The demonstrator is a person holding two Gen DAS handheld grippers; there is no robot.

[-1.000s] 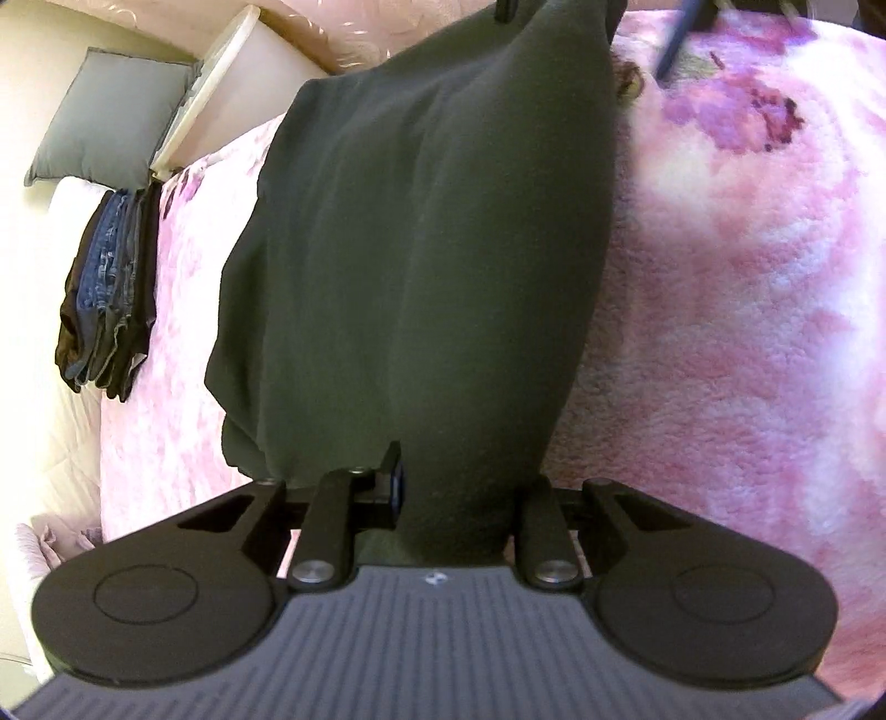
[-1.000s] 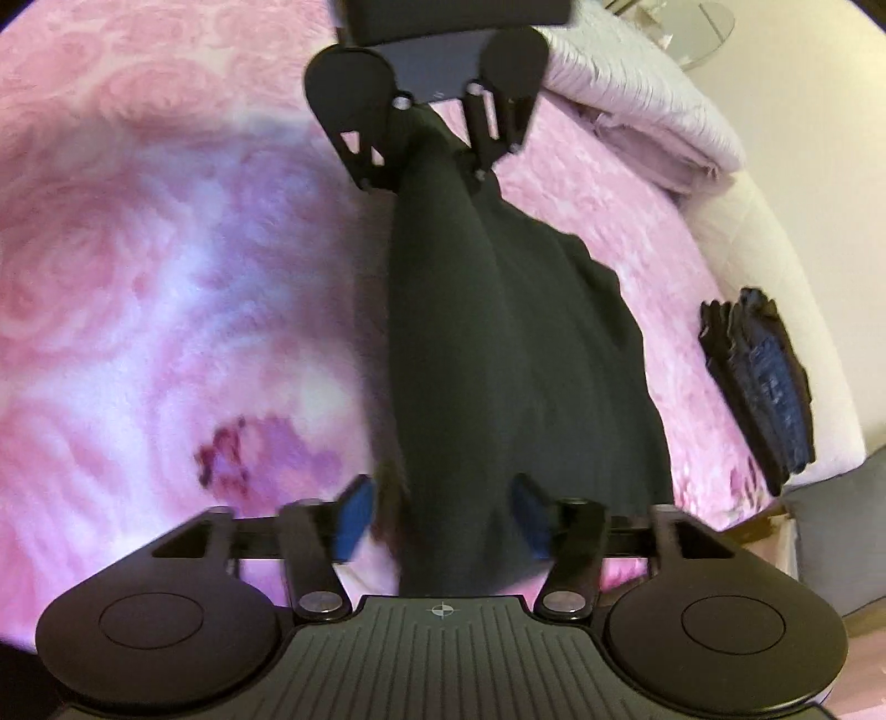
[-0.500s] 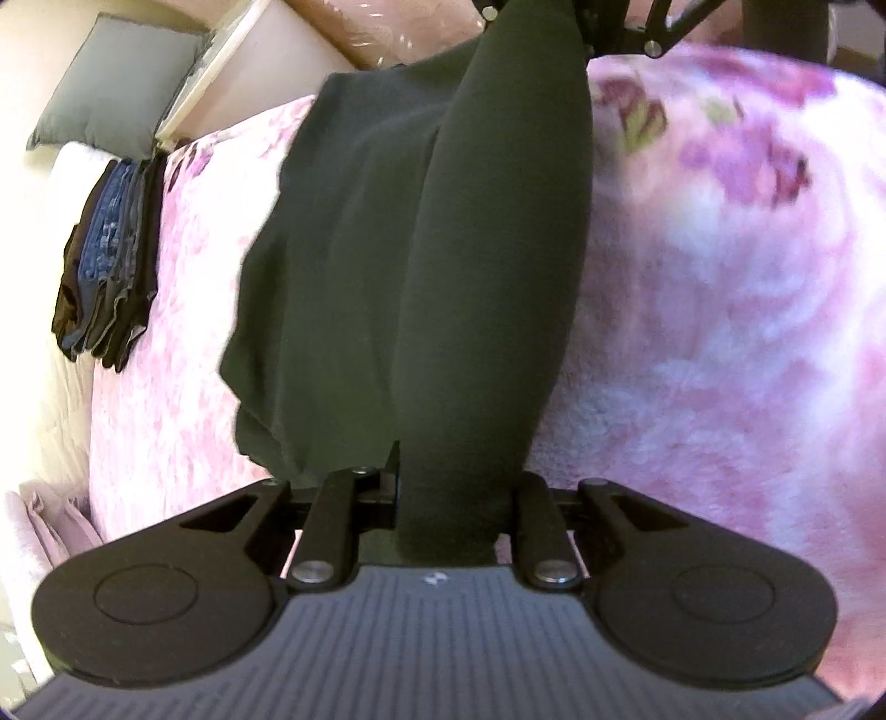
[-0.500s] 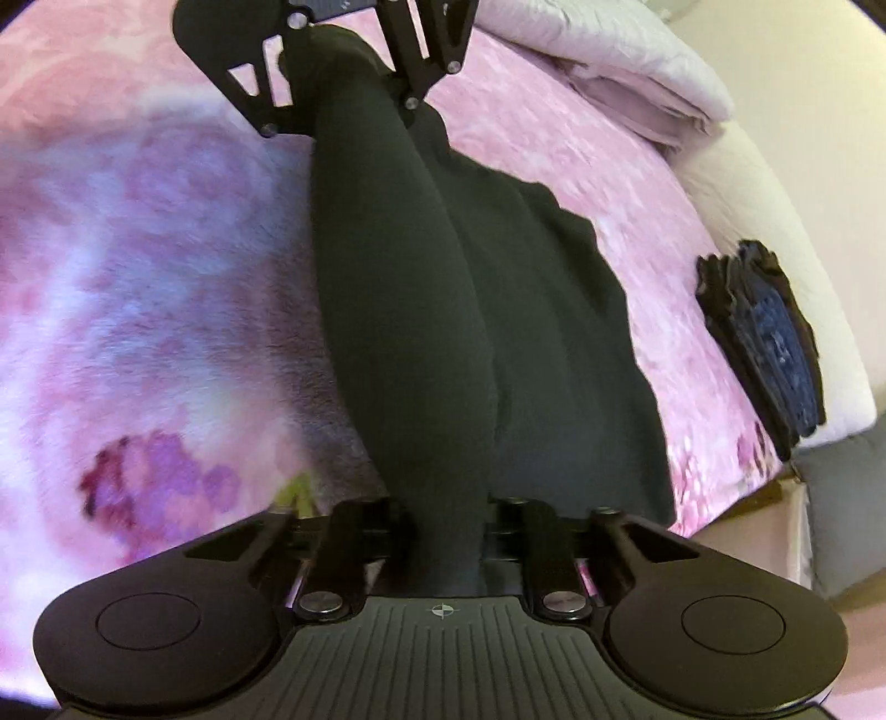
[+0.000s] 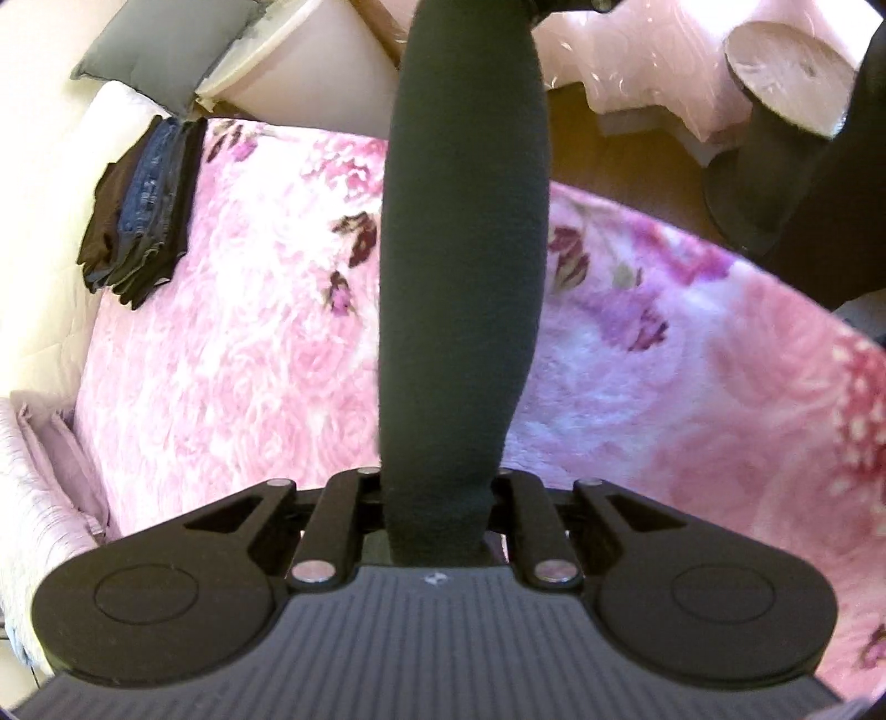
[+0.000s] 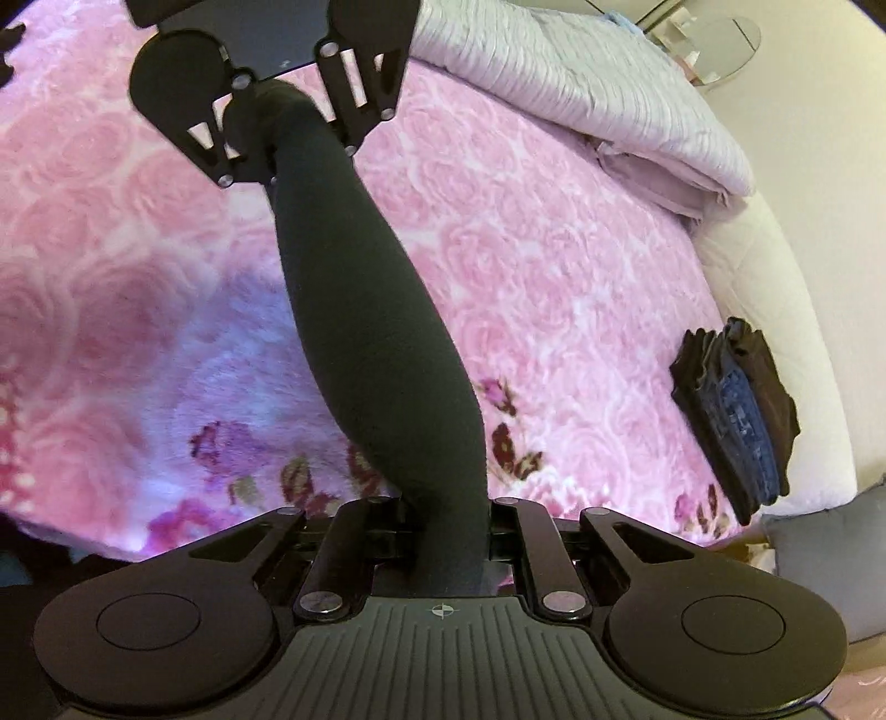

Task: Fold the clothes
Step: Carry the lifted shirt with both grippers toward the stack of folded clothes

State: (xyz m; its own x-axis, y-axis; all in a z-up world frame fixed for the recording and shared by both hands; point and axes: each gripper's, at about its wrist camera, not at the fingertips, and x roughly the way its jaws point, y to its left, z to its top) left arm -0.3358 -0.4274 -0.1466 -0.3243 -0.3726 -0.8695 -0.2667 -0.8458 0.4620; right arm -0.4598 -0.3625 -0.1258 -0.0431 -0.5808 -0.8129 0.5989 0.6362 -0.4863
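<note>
A dark green-black garment (image 5: 459, 277) hangs bunched into a thick band between my two grippers, lifted above the pink floral blanket (image 5: 232, 354). My left gripper (image 5: 437, 498) is shut on one end of it. My right gripper (image 6: 448, 526) is shut on the other end; the garment (image 6: 365, 332) runs from it up to the left gripper (image 6: 266, 127), seen at the top of the right wrist view. The fingertips are hidden by the cloth.
A stack of folded dark clothes and jeans (image 5: 138, 205) lies at the blanket's edge, also in the right wrist view (image 6: 736, 426). A folded lilac quilt (image 6: 609, 99) lies at the far side. A grey cushion (image 5: 160, 50), a round stool (image 5: 786, 83) and floor lie beyond.
Both grippers have risen, lifting the garment off the blanket. Its spread-out part has gathered into a narrow hanging band. The right gripper, open a second ago, has shut on the cloth.
</note>
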